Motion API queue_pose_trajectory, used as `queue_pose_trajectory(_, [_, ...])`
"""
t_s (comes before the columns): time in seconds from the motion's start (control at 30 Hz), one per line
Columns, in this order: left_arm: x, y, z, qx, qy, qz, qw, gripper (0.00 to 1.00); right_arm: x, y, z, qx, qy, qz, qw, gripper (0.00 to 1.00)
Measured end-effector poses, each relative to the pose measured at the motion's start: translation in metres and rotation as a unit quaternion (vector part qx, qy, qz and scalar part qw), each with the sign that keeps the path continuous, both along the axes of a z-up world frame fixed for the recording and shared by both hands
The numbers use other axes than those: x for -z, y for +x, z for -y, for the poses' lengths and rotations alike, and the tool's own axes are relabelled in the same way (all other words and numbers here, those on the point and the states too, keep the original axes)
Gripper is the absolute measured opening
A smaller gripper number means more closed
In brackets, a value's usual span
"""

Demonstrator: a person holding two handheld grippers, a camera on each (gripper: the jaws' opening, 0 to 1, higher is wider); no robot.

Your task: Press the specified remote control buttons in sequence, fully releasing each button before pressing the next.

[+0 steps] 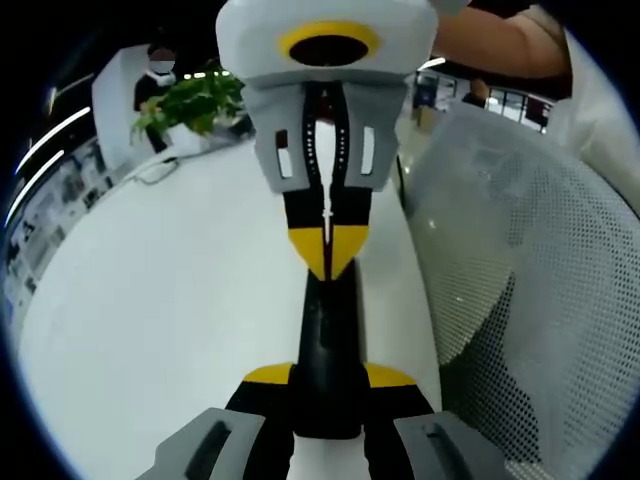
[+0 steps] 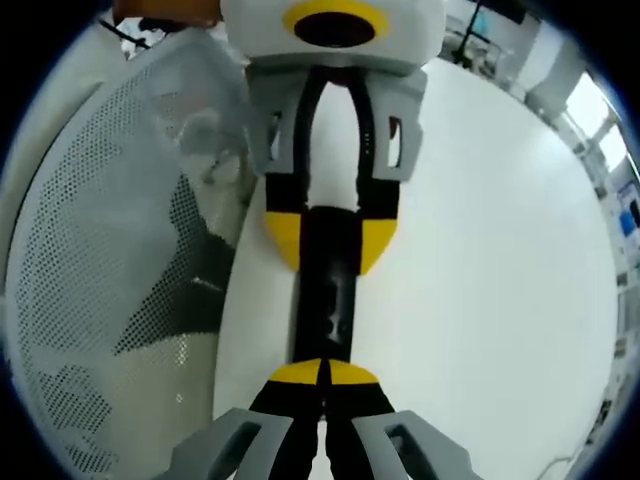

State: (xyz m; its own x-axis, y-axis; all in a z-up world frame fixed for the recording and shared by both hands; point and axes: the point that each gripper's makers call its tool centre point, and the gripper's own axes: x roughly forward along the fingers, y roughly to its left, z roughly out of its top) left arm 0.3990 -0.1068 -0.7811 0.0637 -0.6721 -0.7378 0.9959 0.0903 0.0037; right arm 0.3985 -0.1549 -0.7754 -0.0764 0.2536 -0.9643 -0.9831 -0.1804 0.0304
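A slim black remote control (image 1: 326, 340) lies lengthwise above the white table (image 1: 170, 300). My left gripper (image 1: 328, 378) is shut on its near end, one yellow-tipped jaw on each side. My right gripper (image 1: 326, 245) comes in from the top, shut, its joined yellow tips resting on the remote's far part. In the right gripper view the same remote (image 2: 325, 290) runs up from my right gripper (image 2: 325, 372), whose closed tips sit on its upper face. My left gripper (image 2: 328, 235) clamps the remote's other end. The buttons are too dark to make out.
A white mesh chair back (image 1: 520, 260) stands close beside the table; it is also in the right gripper view (image 2: 100, 250). A green plant (image 1: 195, 100) and a person (image 1: 158, 75) are at the table's far end. A bare arm (image 1: 500, 45) crosses the top.
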Motion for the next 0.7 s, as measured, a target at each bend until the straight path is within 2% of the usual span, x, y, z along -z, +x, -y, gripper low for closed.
queue_pose_trajectory(0.7, [-0.0004,-0.0029,0.0011,0.001,0.003,0.002,1.0,0.24,0.0009,-0.0018,0.0007,-0.001,-0.004,0.007,1.0,0.0])
